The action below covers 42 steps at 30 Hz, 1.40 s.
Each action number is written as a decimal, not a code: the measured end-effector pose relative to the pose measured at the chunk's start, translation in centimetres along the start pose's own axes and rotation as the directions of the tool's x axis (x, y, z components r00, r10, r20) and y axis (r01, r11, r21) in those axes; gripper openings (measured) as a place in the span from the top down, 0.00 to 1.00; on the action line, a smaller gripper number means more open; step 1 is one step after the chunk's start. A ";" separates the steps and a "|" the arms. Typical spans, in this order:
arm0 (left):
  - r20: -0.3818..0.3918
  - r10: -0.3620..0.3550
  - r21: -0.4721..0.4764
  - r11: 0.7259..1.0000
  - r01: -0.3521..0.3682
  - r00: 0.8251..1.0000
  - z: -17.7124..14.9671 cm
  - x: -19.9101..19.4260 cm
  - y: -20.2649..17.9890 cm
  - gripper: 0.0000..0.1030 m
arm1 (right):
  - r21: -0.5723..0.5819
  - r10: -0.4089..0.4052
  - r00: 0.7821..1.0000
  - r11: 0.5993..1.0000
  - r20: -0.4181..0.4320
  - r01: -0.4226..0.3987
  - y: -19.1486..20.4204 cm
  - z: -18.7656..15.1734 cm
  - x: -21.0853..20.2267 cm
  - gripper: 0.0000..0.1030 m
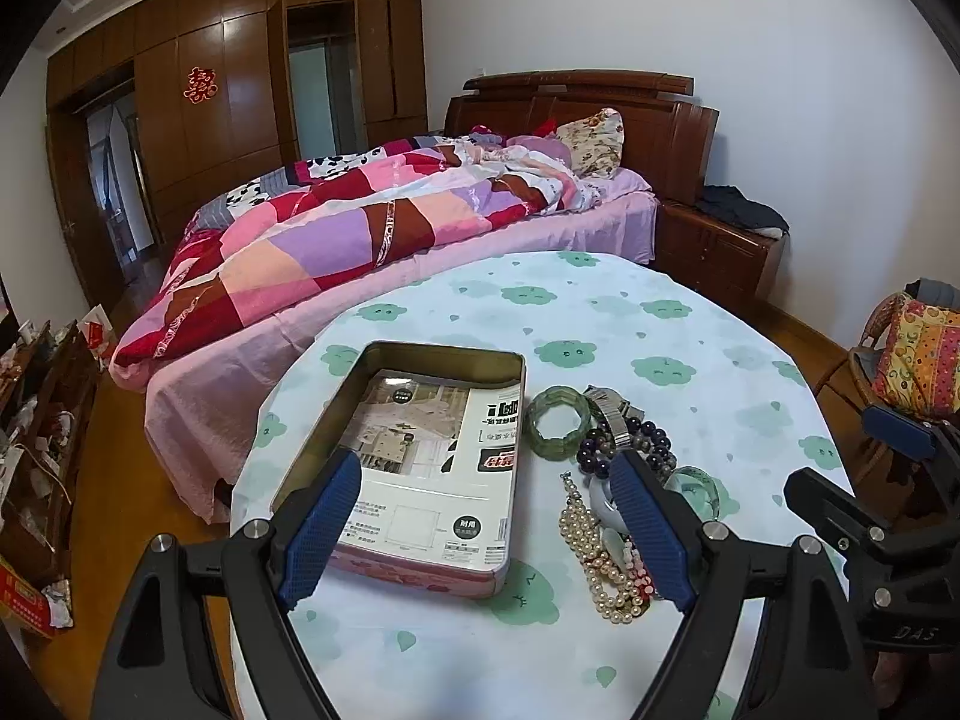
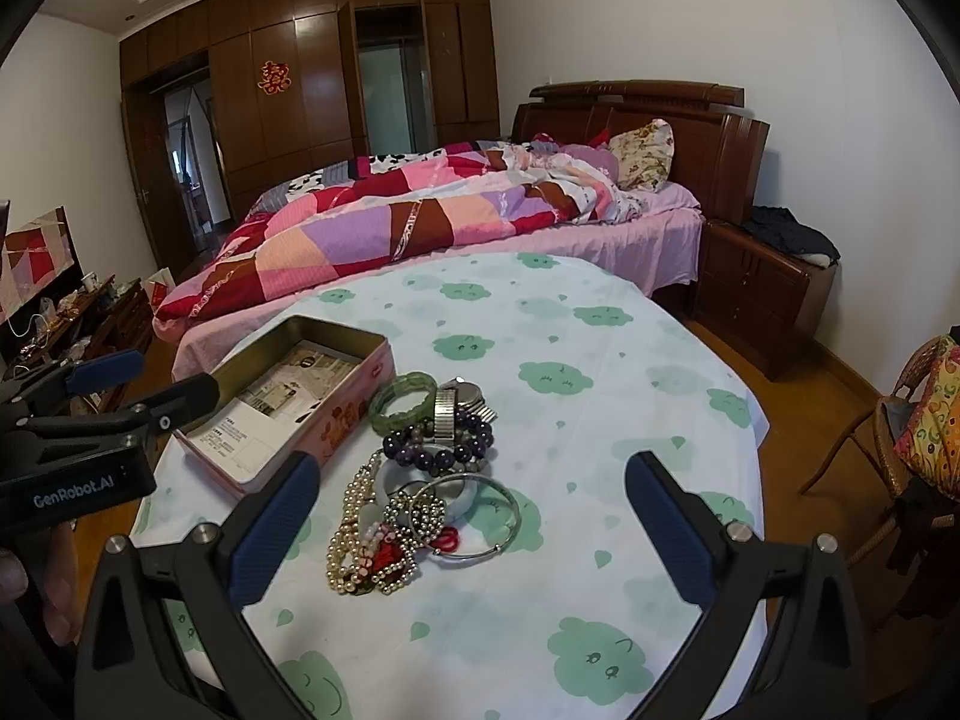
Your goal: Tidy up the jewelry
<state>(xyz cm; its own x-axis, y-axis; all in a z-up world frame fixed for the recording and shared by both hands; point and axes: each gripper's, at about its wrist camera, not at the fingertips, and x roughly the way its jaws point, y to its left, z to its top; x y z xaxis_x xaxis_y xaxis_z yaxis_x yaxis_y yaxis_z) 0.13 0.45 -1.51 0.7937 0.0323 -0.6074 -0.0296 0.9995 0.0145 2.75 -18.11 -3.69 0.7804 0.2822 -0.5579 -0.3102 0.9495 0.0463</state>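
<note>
Jewelry pile (image 2: 414, 480) lying at eleven o'clock of right gripper (image 2: 474, 516), nearer; both grippers gaping wide, holding nothing; left gripper (image 1: 486, 516) hovering over tin (image 1: 420, 456).

Ahead of the claw, past the desk's (image 2: 600, 324) far edge, stands a bed (image 2: 630, 240) with a patchwork quilt (image 2: 372, 228) and a floral pillow (image 2: 645, 156) against a dark wooden headboard (image 2: 708, 138). A wooden nightstand (image 2: 756, 294) sits ahead and right. A wardrobe (image 2: 312, 78) with a red paper cutting (image 2: 274, 78) fills the far wall. A wicker chair (image 2: 900, 438) stands to the right.
</note>
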 end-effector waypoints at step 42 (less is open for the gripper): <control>-0.014 0.006 0.011 1.000 -0.006 1.000 0.1 0.4 -0.3 0.17 | -0.002 0.010 1.000 1.000 -0.016 -0.010 0.9 -1.1 0.9 0.00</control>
<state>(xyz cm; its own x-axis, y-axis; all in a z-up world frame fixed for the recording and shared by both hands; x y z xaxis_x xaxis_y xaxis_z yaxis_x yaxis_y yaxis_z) 0.56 0.18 -1.67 0.7852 0.0387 -0.6180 -0.0277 0.9992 0.0273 2.56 -17.12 -5.00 0.7684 0.2895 -0.5708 -0.3192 0.9463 0.0501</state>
